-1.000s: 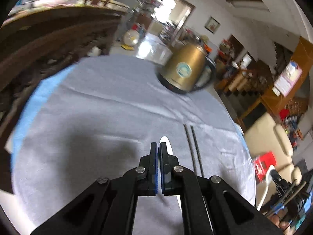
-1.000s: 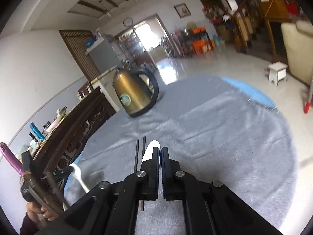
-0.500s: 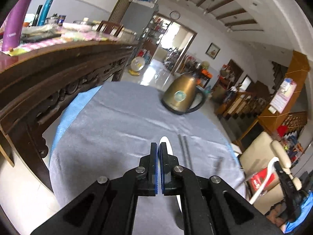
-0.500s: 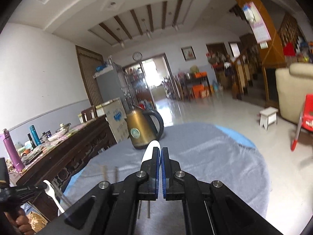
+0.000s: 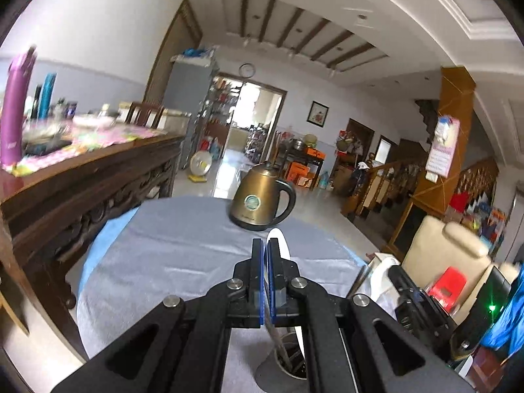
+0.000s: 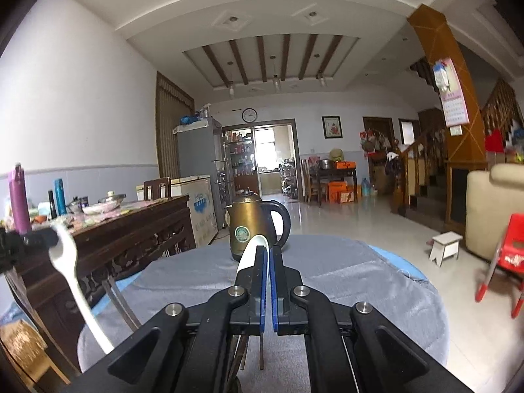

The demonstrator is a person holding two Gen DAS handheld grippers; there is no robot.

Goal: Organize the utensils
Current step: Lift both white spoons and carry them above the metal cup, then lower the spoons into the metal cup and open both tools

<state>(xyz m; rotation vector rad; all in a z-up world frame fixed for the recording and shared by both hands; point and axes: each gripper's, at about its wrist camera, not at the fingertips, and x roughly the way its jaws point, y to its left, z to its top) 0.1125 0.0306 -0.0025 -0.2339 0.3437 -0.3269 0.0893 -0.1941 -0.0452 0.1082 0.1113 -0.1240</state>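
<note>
Colour rundown: the worktop (image 5: 170, 249) is wearing a plain grey cloth with a light blue layer peeking out at the edge. The kettle (image 5: 258, 204) is showing off a brassy gold body, black handle and base, round green badge. Each claw (image 5: 265, 258) is looking matte black with blue pads, and the spoons (image 6: 70, 281) are gleaming plain white. The flask (image 5: 14, 111) is glowing purple.

A matt grey woven cloth (image 6: 344, 271) covers the round tabletop. The bronze metal kettle (image 6: 249, 226) has a brushed sheen and glossy black plastic handle. The white spoon (image 6: 253, 250) looks smooth, glossy.
</note>
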